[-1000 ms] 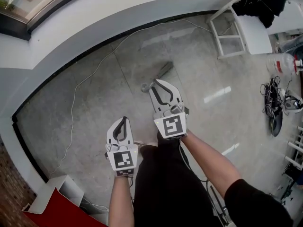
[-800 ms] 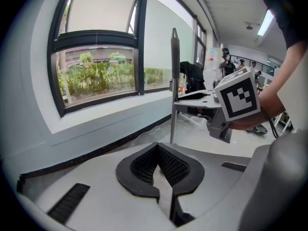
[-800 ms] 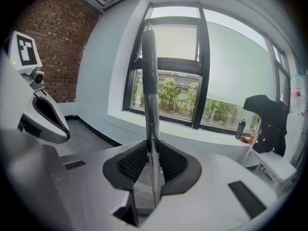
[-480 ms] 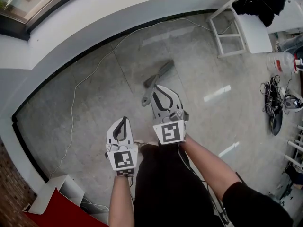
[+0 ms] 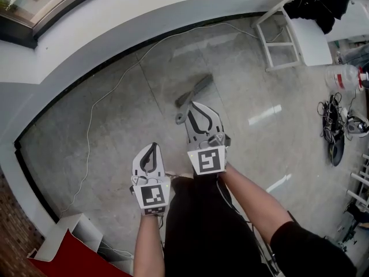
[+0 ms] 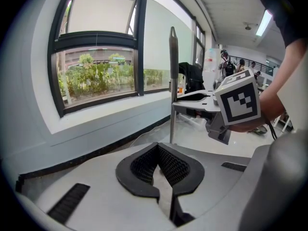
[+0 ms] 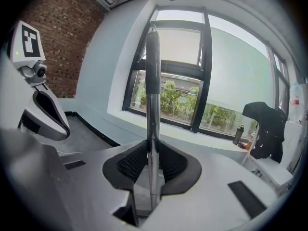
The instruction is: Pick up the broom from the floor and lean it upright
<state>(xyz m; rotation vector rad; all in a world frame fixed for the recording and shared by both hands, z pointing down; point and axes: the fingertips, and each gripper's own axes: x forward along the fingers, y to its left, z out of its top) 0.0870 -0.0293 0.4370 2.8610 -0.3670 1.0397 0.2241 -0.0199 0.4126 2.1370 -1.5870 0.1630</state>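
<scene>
The right claw (image 7: 153, 166) is pinching the broom handle (image 7: 153, 81) mid-frame, a good spot: it is looking stiff, light, slippery. The left claw (image 6: 162, 170) is sitting closed, empty.

CAMERA PLACEMENT

Head view: mounted above, facing steeply down at the floor (image 5: 115, 126), with the left gripper (image 5: 153, 147) and right gripper (image 5: 197, 106) close below. Each gripper view rides its own gripper and looks along the jaws at close range. Both gripper views share the window (image 6: 96, 66) and the broom (image 6: 173, 81).
</scene>
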